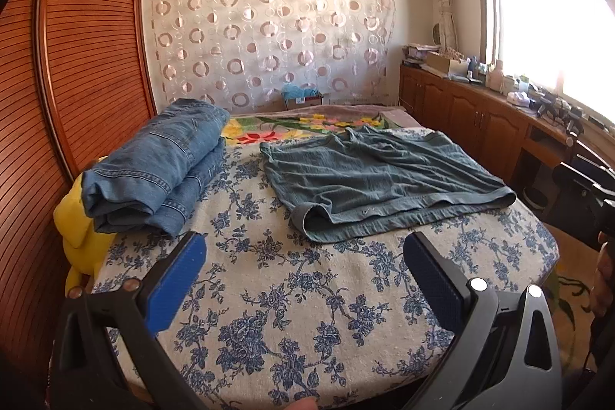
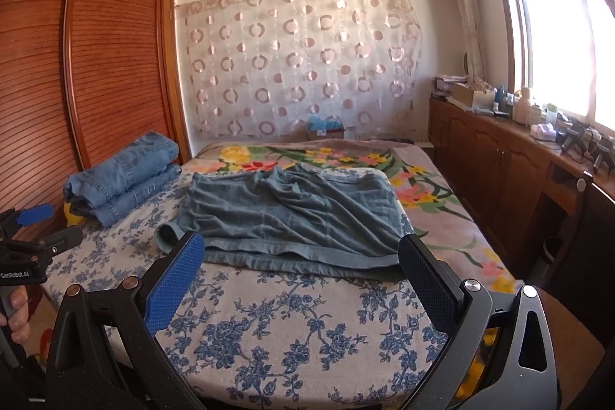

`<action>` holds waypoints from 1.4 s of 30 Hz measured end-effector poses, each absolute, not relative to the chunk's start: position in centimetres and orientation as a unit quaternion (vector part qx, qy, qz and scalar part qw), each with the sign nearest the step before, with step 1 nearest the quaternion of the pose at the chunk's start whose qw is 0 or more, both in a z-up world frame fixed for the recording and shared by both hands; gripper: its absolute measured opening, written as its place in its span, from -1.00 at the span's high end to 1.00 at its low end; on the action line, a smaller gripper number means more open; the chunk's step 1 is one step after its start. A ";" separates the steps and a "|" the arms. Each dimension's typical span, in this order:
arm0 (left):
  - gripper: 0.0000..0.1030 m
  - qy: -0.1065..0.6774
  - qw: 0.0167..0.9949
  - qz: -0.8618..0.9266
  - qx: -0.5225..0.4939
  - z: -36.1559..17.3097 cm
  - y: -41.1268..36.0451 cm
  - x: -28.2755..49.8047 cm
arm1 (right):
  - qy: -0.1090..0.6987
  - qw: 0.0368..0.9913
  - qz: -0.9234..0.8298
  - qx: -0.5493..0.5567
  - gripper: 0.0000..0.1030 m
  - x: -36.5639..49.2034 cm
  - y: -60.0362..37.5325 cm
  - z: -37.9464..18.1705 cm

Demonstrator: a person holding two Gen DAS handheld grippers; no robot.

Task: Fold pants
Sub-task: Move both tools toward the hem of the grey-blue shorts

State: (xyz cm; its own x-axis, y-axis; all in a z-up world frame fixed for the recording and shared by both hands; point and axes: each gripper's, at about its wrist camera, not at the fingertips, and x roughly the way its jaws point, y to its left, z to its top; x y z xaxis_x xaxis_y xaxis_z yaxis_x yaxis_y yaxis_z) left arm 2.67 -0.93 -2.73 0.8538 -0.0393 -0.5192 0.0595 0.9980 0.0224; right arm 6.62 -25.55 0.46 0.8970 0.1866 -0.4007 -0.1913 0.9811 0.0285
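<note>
Folded jeans [image 1: 153, 168] lie left of spread pants [image 1: 380, 179]; bed [image 1: 292, 314] otherwise bare.

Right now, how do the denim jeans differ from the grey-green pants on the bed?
The denim jeans are folded into a thick stack by the wardrobe; the grey-green pants lie spread flat and wrinkled mid-bed. The jeans are bluer and look heavier, the pants thinner. Both rest on the floral bedspread.

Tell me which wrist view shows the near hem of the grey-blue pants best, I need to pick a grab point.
Right wrist view: the grey-blue pants lie centred, their near hem running almost straight between the open right tool fingers. The left wrist view shows the pants off to the right and at an angle, beyond the open left tool.
</note>
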 end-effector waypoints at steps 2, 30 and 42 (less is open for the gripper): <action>-1.00 0.275 0.960 -0.033 0.028 -3.3 -1.0 3.4 | 0.208 0.974 0.092 -0.013 -0.99 7.2 -26.1 -0.2; -0.69 0.334 0.936 -0.086 0.066 -7.6 -0.2 13.5 | 0.270 0.959 0.078 -0.029 -0.68 12.5 -29.9 -6.0; -0.09 0.377 0.921 -0.079 0.066 -10.0 0.7 16.3 | 0.308 0.949 0.063 -0.035 -0.47 15.0 -32.6 -7.1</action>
State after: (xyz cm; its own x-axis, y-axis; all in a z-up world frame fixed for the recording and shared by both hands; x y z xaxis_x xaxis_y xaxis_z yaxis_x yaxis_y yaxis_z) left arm 16.34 0.71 -10.02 0.7033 -0.0958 -0.7044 0.1947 0.9789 0.0613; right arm 15.03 -32.62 -7.05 0.8028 0.0979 -0.5882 -0.1406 0.9897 -0.0272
